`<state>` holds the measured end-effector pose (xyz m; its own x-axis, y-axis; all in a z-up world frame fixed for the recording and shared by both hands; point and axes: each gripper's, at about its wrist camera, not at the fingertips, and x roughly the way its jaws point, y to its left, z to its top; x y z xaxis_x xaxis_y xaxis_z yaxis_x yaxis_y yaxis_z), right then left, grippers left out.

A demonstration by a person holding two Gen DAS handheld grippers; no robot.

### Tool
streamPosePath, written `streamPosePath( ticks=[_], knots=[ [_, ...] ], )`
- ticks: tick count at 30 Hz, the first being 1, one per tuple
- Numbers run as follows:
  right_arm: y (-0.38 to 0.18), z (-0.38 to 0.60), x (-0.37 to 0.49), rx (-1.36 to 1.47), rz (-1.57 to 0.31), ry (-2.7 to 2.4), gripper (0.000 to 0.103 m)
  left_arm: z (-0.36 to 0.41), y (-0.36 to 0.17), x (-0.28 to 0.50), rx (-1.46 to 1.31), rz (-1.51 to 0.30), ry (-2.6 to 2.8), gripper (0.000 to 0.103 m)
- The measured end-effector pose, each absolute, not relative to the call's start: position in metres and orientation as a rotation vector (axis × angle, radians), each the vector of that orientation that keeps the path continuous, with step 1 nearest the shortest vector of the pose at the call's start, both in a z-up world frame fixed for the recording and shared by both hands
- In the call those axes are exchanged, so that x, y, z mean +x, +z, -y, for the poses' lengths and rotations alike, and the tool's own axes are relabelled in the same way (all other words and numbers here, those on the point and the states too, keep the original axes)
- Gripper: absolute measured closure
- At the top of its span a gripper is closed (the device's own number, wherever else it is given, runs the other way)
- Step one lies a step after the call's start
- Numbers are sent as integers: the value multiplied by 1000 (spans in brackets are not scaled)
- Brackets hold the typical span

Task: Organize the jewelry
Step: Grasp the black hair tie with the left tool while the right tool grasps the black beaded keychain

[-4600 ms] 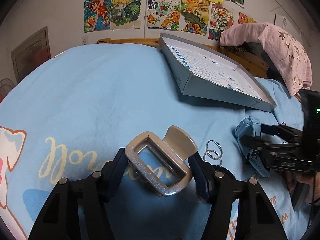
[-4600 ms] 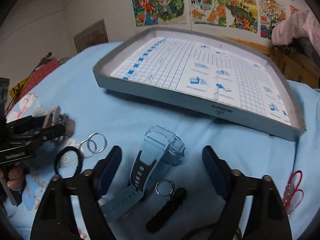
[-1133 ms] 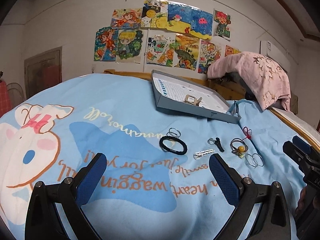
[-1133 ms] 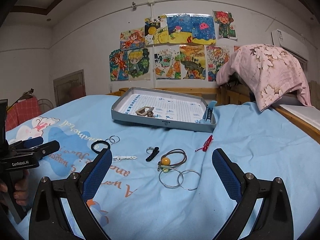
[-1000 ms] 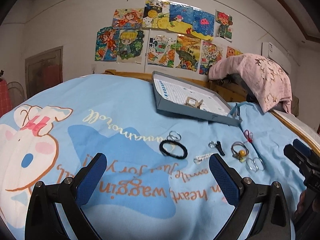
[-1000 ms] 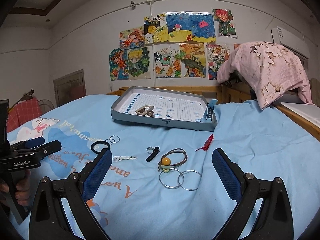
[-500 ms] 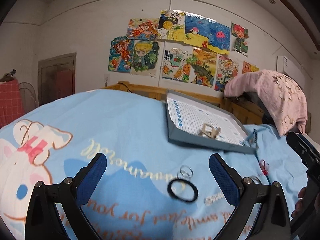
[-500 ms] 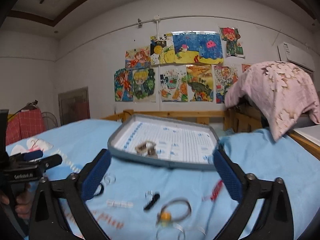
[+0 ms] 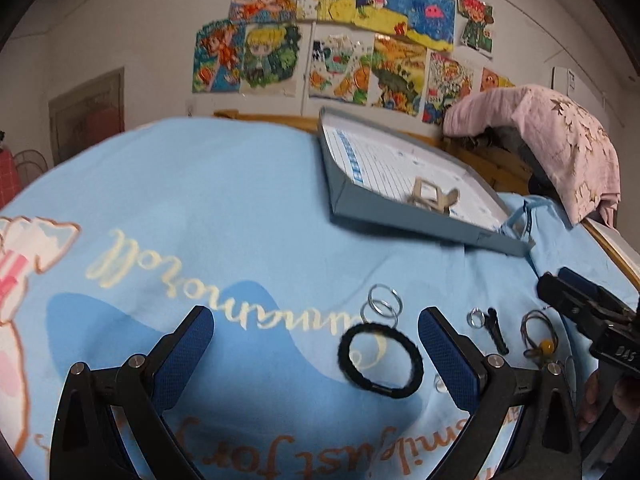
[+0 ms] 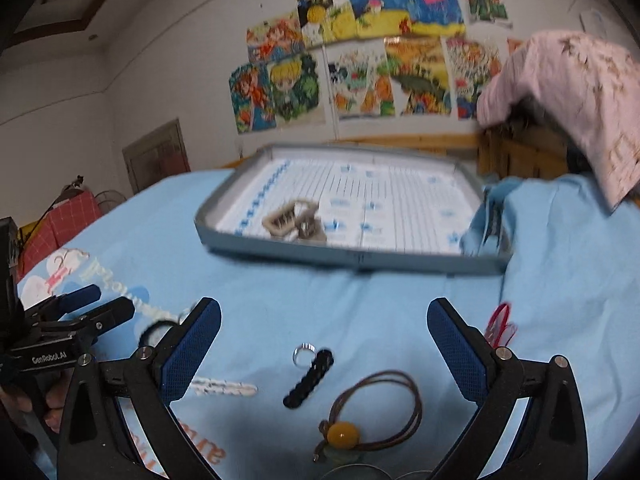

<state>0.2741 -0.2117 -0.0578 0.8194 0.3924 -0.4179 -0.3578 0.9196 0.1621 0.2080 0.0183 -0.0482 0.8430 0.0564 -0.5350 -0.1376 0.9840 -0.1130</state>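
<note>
Both grippers empty, jaws spread: left gripper [image 9: 316, 344] over hair tie [image 9: 380, 361], right gripper [image 10: 324, 344] over amber cord [image 10: 372, 416], likely lining up picks for tray [image 10: 352, 258].

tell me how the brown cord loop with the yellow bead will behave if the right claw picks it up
The brown cord loop looks thin and slack, so it would probably droop. Its yellow bead likely swings as the low point. It may slip from the open right claw.

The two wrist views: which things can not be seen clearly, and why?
- Hair clip in the tray, right view: motion blur.
- Blue watch, left view: mostly behind the tray corner.
- White clip, right view: partly behind the left finger.
- Large rings, right view: cut by the bottom edge.
</note>
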Motion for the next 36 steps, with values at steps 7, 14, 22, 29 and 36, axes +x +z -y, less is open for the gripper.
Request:
streamPosePath(
  ticks=[7, 14, 22, 29, 36],
  knots=[
    [-86, 203, 280, 44, -556, 461, 52, -11, -66, 215, -132, -620, 35, 27],
    [-102, 195, 283, 20, -620, 477, 61, -6, -74, 215, -114, -645, -4, 37],
    [-117, 193, 285, 25, -669, 478, 64, -4, -81, 219, -88, -688, -17, 54],
    [-123, 189, 293, 32, -719, 481, 64, -5, -87, 221, -105, -702, -55, 82],
    [-125, 193, 295, 61, -743, 476, 77, -13, -90, 219, -168, -679, -90, 97]
  ],
)
